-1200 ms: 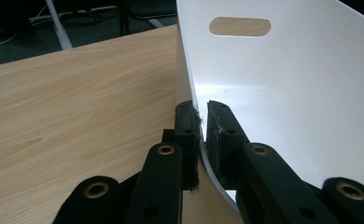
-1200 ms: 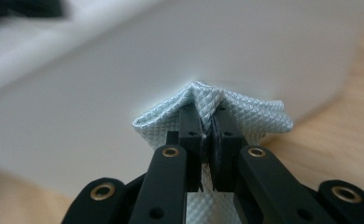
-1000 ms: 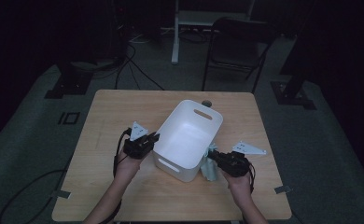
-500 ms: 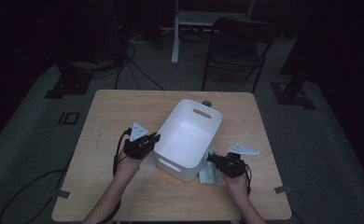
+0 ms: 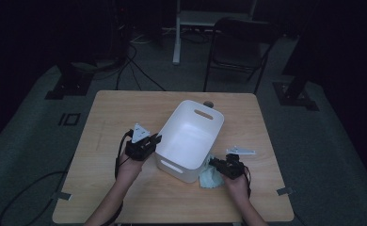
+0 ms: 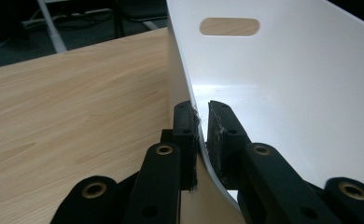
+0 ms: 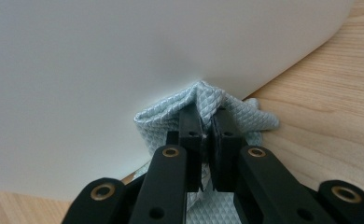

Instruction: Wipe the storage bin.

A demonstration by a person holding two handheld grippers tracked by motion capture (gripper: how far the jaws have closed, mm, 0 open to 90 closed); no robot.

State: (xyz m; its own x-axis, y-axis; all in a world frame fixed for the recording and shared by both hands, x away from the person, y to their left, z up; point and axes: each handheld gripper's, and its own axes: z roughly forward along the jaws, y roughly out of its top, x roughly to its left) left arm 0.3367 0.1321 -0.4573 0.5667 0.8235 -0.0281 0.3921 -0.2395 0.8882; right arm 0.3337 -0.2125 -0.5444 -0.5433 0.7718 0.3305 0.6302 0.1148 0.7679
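Locate the cloth (image 5: 209, 179) on the desk (image 5: 111, 117), bunched just beside the near-right wall of the bin (image 5: 191, 136) and touching that wall from outside. Confirm in the right gripper view: right hand-held gripper (image 7: 207, 114) pressed together on a raised fold of the cloth (image 7: 161, 119), with the fold's peak against the white wall directly ahead of the jaws. Confirm in the left gripper view: left hand-held gripper (image 6: 202, 109) pinching the bin (image 6: 287, 93) at its rim, one jaw outside the wall and one inside. In the high view, find the left hand-held gripper (image 5: 155, 140) at the bin's left long side and the right hand-held gripper (image 5: 214, 163) at the opposite long side, nearer the front corner. Read the bin's long axis as running from the near handle slot to the far one, slanted to the right across the desk. Treat the bin's opening as lying up and to the left of the right hand-held gripper, beyond the wall that the cloth now touches. Judge the right hand as the nearer one to the cloth and the left as the steadying one. For any move into the bin, expect to lift the cloth over the rim first; for wiping, keep it along the outer wall.
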